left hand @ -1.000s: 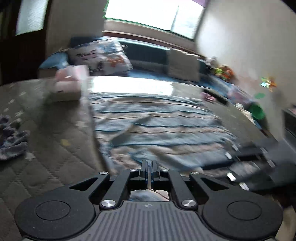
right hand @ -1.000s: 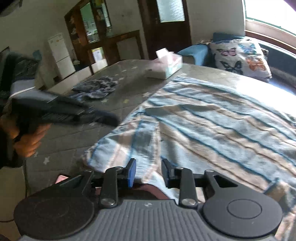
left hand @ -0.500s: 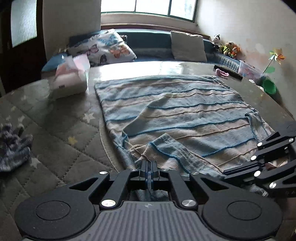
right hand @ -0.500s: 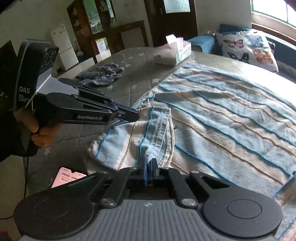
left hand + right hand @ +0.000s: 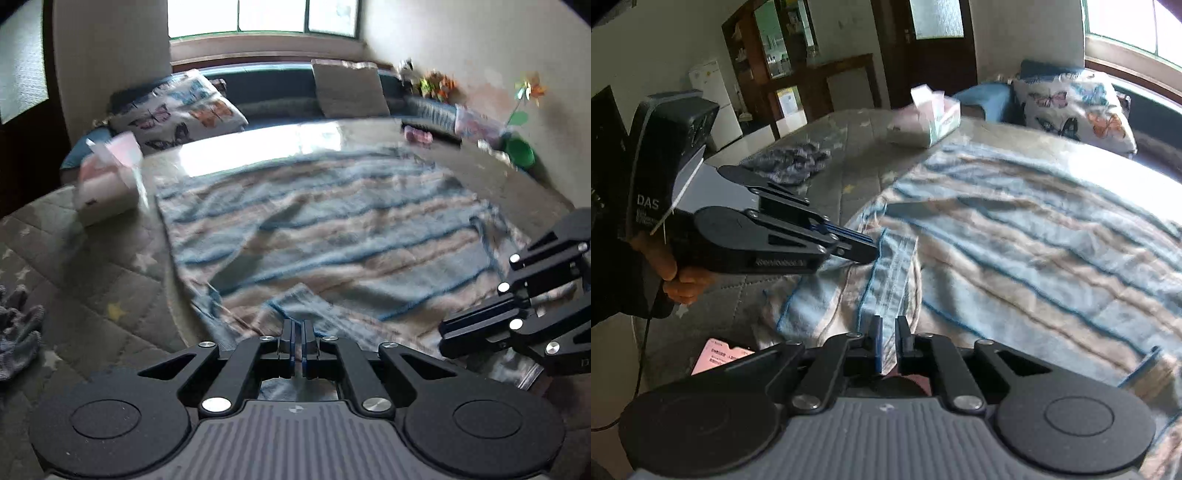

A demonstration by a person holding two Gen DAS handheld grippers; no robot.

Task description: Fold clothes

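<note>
A blue and beige striped cloth [image 5: 332, 229] [image 5: 1034, 240] lies spread over the quilted grey surface [image 5: 92, 280], its near corner folded back on itself. My left gripper [image 5: 297, 330] is shut on the near edge of that folded corner. In the right wrist view the left gripper [image 5: 866, 253] comes in from the left, its tip on the fold, held by a hand [image 5: 683, 284]. My right gripper [image 5: 887, 332] is shut on a raised strip of the same cloth, with fabric pinched between the pads. In the left wrist view the right gripper [image 5: 443, 334] sits low at the right, by the cloth's near edge.
A tissue box [image 5: 107, 188] [image 5: 927, 122] stands beyond the cloth's far left corner. A crumpled dark cloth [image 5: 18, 332] [image 5: 790, 166] lies to the left. A pink phone [image 5: 718, 356] rests near the front edge. A butterfly pillow [image 5: 177, 114] and a green bowl [image 5: 519, 151] sit behind.
The right gripper went from open to shut on the cloth's near edge. The left gripper, shut throughout, rolled and came in beside it over the folded corner.
</note>
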